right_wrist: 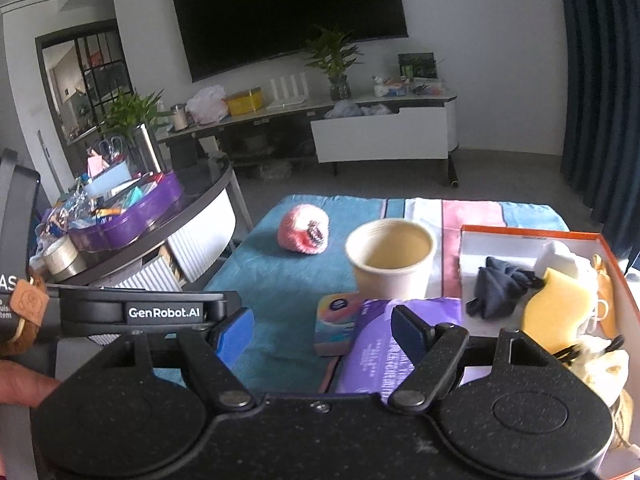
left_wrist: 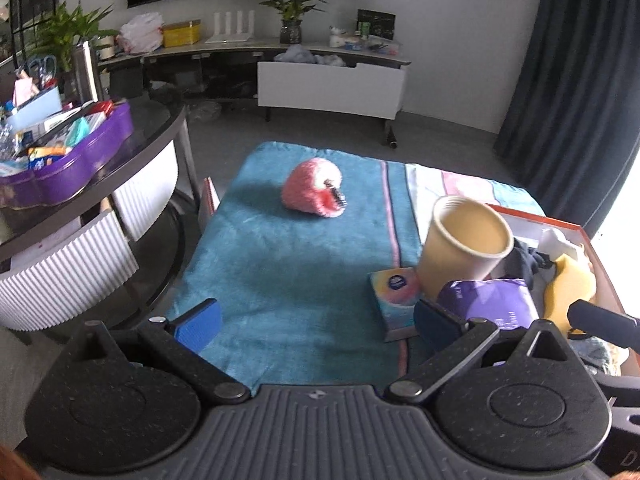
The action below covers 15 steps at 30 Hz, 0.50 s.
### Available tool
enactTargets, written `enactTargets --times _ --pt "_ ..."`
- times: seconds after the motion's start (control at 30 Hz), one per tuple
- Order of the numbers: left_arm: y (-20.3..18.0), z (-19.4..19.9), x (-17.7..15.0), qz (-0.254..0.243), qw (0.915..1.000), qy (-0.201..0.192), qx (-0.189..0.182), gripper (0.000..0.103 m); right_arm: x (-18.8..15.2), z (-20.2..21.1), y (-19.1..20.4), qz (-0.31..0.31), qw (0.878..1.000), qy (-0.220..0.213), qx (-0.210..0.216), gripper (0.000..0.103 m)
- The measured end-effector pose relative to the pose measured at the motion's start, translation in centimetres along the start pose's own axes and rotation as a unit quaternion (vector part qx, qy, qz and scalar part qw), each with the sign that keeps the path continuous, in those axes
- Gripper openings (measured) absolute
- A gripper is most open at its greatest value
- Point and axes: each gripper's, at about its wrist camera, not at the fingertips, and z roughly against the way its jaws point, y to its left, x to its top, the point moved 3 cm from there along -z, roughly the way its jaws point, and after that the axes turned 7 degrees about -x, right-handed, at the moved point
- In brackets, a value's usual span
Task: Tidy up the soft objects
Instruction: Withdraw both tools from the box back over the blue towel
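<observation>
From the left wrist, the left gripper point(left_wrist: 316, 320) hangs with jaws apart and empty over the teal towel point(left_wrist: 288, 264), the pink plush point(left_wrist: 314, 190) lying farther ahead. From the right wrist, the right gripper point(right_wrist: 324, 334) gapes wide, empty, above the purple packet point(right_wrist: 384, 344) beside the orange box point(right_wrist: 616, 280)

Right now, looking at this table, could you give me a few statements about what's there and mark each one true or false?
1. The pink plush toy lies on the teal towel. True.
2. The paper cup lies on its side. False: it stands with its mouth up, and nothing shows inside.
3. The orange-rimmed box already holds a dark cloth and a yellow soft toy. True.
4. The right gripper is clamped on the purple packet. False: its jaws stand open, gripping nothing.
5. The left gripper holds the tissue pack. False: it is open and empty.
</observation>
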Motion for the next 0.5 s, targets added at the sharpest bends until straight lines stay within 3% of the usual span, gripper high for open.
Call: enactTargets --times 0.5 --pt "3.9 -0.7 -1.5 0.033 0.9994 0.012 0.002 0.103 -1.9 -2.6 2.9 0.027 0.999 0.04 0.01 0.09"
